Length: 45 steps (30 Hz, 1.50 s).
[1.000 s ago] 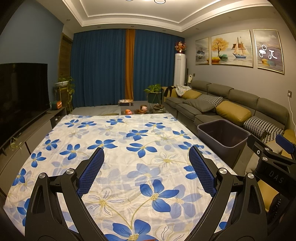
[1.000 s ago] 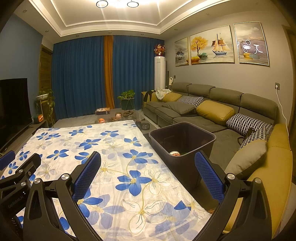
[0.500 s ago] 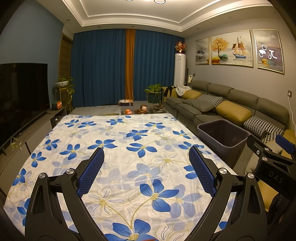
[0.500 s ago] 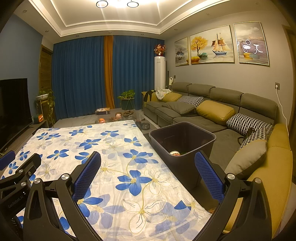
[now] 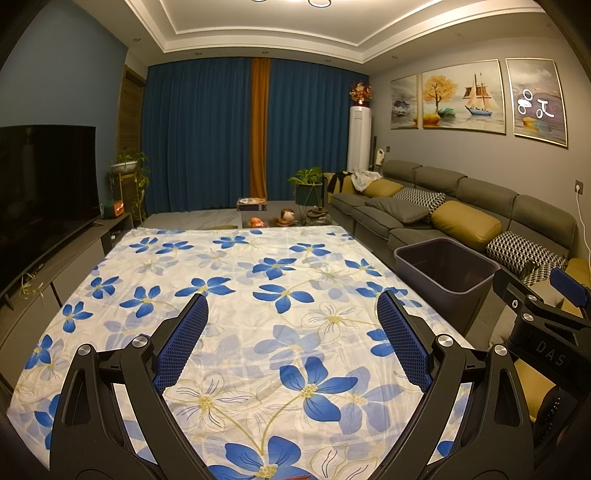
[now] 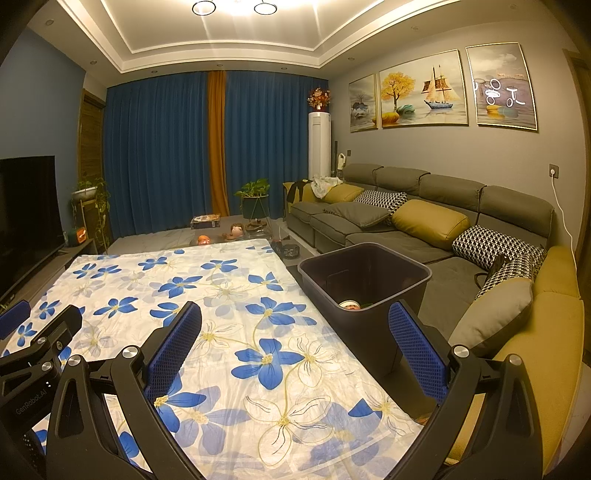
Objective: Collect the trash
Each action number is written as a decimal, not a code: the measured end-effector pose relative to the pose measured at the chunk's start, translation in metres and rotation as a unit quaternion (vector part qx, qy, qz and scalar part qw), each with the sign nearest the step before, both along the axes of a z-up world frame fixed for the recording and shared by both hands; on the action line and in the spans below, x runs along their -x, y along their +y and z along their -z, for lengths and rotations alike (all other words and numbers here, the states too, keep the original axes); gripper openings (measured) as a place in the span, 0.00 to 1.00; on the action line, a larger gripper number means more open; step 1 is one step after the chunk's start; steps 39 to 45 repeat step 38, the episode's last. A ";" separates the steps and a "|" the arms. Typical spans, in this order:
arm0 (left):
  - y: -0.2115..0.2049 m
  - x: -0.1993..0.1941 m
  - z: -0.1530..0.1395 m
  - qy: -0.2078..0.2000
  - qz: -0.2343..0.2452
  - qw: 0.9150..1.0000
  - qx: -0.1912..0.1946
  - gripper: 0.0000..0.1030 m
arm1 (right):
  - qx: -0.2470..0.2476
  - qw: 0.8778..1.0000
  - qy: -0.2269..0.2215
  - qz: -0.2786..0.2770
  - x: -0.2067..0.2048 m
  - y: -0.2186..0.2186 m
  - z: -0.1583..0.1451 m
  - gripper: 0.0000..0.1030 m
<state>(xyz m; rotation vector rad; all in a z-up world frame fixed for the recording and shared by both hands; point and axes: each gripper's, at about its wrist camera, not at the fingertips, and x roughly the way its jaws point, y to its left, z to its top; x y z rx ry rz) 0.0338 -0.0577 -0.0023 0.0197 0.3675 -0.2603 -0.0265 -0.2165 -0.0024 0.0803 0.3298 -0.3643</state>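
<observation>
Overhead, both grippers hover above the floral tablecloth [image 5: 258,280], each spread wide and holding nothing: the left gripper [image 5: 291,343] mid-table, the right gripper [image 6: 295,347] by the table's right edge. Just beside that edge stands the dark bin [image 6: 402,273]; inside lies what looks like a can [image 6: 349,305].

From where I stood, a long grey sofa [image 6: 424,218] ran under three framed paintings [image 6: 436,96]. Left of the sofa hung dark blue curtains [image 6: 162,155] with an orange strip; further left stood a black television [image 5: 44,181]. Ceiling lights [image 6: 232,7] glowed overhead.
</observation>
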 end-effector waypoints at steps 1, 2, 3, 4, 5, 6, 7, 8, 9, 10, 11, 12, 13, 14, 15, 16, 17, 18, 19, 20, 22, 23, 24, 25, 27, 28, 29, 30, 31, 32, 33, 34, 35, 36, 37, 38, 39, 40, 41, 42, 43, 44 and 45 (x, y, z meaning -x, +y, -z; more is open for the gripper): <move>0.000 0.000 0.000 0.000 0.000 1.000 0.000 0.89 | 0.000 1.000 0.000 0.000 0.000 0.000 0.000 0.95; 0.000 0.001 0.000 0.000 -0.001 1.000 0.001 0.89 | 0.000 1.000 0.000 0.000 0.000 0.000 0.000 0.95; 0.000 0.001 -0.001 0.000 -0.001 1.000 0.001 0.89 | 0.000 1.000 0.000 0.000 0.000 0.001 0.000 0.95; 0.000 0.000 0.000 0.000 -0.001 1.000 0.001 0.89 | 0.000 1.000 0.000 0.000 0.000 0.000 0.000 0.95; 0.001 0.001 0.000 0.000 -0.001 1.000 0.001 0.89 | 0.000 1.000 0.000 0.000 0.000 0.000 0.000 0.95; 0.001 0.001 0.000 -0.001 -0.002 1.000 0.001 0.89 | 0.000 1.000 0.000 0.000 0.000 0.000 0.000 0.95; 0.002 0.002 0.000 -0.001 -0.002 1.000 0.002 0.89 | 0.000 1.000 0.000 -0.001 0.000 0.000 0.000 0.95; 0.002 0.002 0.000 -0.001 -0.003 1.000 0.002 0.89 | 0.000 1.000 0.000 -0.001 0.000 0.001 0.000 0.95; 0.003 0.003 0.000 -0.001 -0.003 1.000 0.003 0.89 | 0.001 1.000 0.000 -0.002 0.000 0.001 0.000 0.95; 0.004 0.003 0.000 -0.001 -0.004 1.000 0.003 0.89 | 0.001 1.000 0.000 -0.002 0.000 0.001 0.000 0.95; 0.004 0.003 0.000 -0.002 -0.004 1.000 0.003 0.89 | 0.001 1.000 0.000 -0.002 0.000 0.001 0.000 0.95; 0.004 0.003 0.000 -0.002 -0.005 1.000 0.003 0.89 | 0.001 1.000 0.000 -0.003 0.000 0.001 -0.001 0.95; 0.004 0.004 -0.001 -0.002 -0.005 1.000 0.003 0.89 | 0.001 1.000 0.000 -0.002 0.000 0.001 -0.001 0.95; 0.004 0.004 -0.001 -0.002 -0.006 1.000 0.003 0.89 | 0.002 1.000 -0.001 -0.002 0.000 0.001 -0.001 0.95; 0.005 0.004 -0.001 -0.002 -0.006 1.000 0.004 0.89 | 0.002 1.000 -0.001 -0.003 0.000 0.001 -0.002 0.95; 0.005 0.004 -0.001 -0.002 -0.006 1.000 0.004 0.89 | 0.002 1.000 -0.001 -0.003 0.000 0.001 -0.002 0.95; 0.005 0.004 -0.001 -0.002 -0.006 1.000 0.004 0.89 | 0.002 1.000 -0.001 -0.003 0.000 0.001 -0.002 0.95; 0.005 0.004 -0.001 -0.002 -0.006 1.000 0.004 0.89 | 0.002 1.000 -0.001 -0.003 -0.001 0.000 -0.003 0.95; 0.005 0.004 -0.001 -0.002 -0.006 1.000 0.003 0.89 | 0.002 1.000 -0.001 -0.004 -0.001 0.000 -0.003 0.95; 0.005 0.004 -0.001 -0.002 -0.007 1.000 0.004 0.89 | 0.002 1.000 -0.001 -0.004 -0.001 0.001 -0.003 0.95; 0.005 0.003 -0.001 -0.002 -0.007 1.000 0.003 0.89 | 0.002 1.000 -0.001 -0.004 -0.001 0.000 -0.003 0.95; 0.005 0.003 -0.001 -0.001 -0.008 1.000 0.003 0.89 | 0.001 1.000 -0.001 -0.004 -0.001 0.000 -0.003 0.95; 0.005 0.003 -0.003 -0.001 -0.009 1.000 0.003 0.89 | 0.002 1.000 -0.001 -0.004 -0.001 0.000 -0.003 0.95; 0.005 0.003 -0.004 0.000 -0.010 1.000 0.003 0.89 | 0.002 1.000 -0.001 -0.004 -0.001 0.000 -0.003 0.95; 0.005 0.004 -0.005 0.000 -0.010 1.000 0.001 0.90 | 0.002 1.000 -0.002 -0.004 -0.001 0.001 -0.003 0.95; 0.005 0.004 -0.005 0.000 -0.012 1.000 0.001 0.91 | 0.002 1.000 -0.002 -0.005 -0.001 0.001 -0.003 0.95; 0.005 0.004 -0.006 -0.001 -0.013 1.000 0.001 0.91 | 0.002 1.000 -0.002 -0.005 -0.001 0.001 -0.004 0.95; 0.005 0.005 -0.006 -0.003 -0.013 1.000 0.002 0.92 | 0.002 1.000 -0.002 -0.005 -0.001 0.001 -0.004 0.95; 0.005 0.005 -0.007 -0.004 -0.013 1.000 0.002 0.92 | 0.002 1.000 -0.002 -0.005 -0.002 0.001 -0.004 0.95; 0.006 0.006 -0.008 -0.006 -0.015 1.000 0.002 0.94 | 0.002 1.000 -0.002 -0.005 -0.003 0.000 -0.005 0.95; 0.006 0.006 -0.009 -0.008 -0.017 1.000 0.003 0.94 | 0.002 1.000 -0.003 -0.005 -0.002 0.000 -0.005 0.95; 0.006 0.006 -0.009 -0.009 -0.019 1.000 0.003 0.94 | 0.001 1.000 -0.003 -0.005 -0.003 0.000 -0.005 0.95; 0.006 0.006 -0.009 -0.009 -0.021 1.000 0.003 0.94 | 0.002 1.000 -0.004 -0.005 -0.003 0.001 -0.005 0.95; 0.007 0.006 -0.009 -0.008 -0.023 1.000 0.005 0.94 | 0.002 1.000 -0.004 -0.005 -0.003 0.001 -0.005 0.95; 0.008 0.005 -0.009 -0.006 -0.025 1.000 0.005 0.94 | 0.002 1.000 -0.005 -0.006 -0.004 0.001 -0.006 0.95; 0.008 0.005 -0.010 -0.004 -0.027 1.000 0.006 0.94 | 0.002 1.000 -0.005 -0.006 -0.004 0.001 -0.006 0.95; 0.008 0.005 -0.010 -0.004 -0.027 1.000 0.006 0.94 | 0.002 1.000 -0.005 -0.006 -0.004 0.001 -0.006 0.95; 0.008 0.005 -0.010 -0.004 -0.027 1.000 0.006 0.94 | 0.002 1.000 -0.005 -0.006 -0.004 0.001 -0.006 0.95; 0.008 0.005 -0.010 -0.004 -0.027 1.000 0.006 0.94 | 0.002 1.000 -0.005 -0.006 -0.004 0.001 -0.006 0.95; 0.008 0.005 -0.010 -0.004 -0.027 1.000 0.006 0.94 | 0.002 1.000 -0.005 -0.006 -0.004 0.001 -0.006 0.95; 0.008 0.005 -0.010 -0.004 -0.027 1.000 0.006 0.94 | 0.002 1.000 -0.005 -0.006 -0.004 0.001 -0.006 0.95; 0.008 0.005 -0.010 -0.004 -0.027 1.000 0.006 0.94 | 0.002 1.000 -0.005 -0.006 -0.004 0.001 -0.006 0.95; 0.008 0.005 -0.010 -0.004 -0.027 1.000 0.006 0.94 | 0.002 1.000 -0.005 -0.006 -0.004 0.001 -0.006 0.95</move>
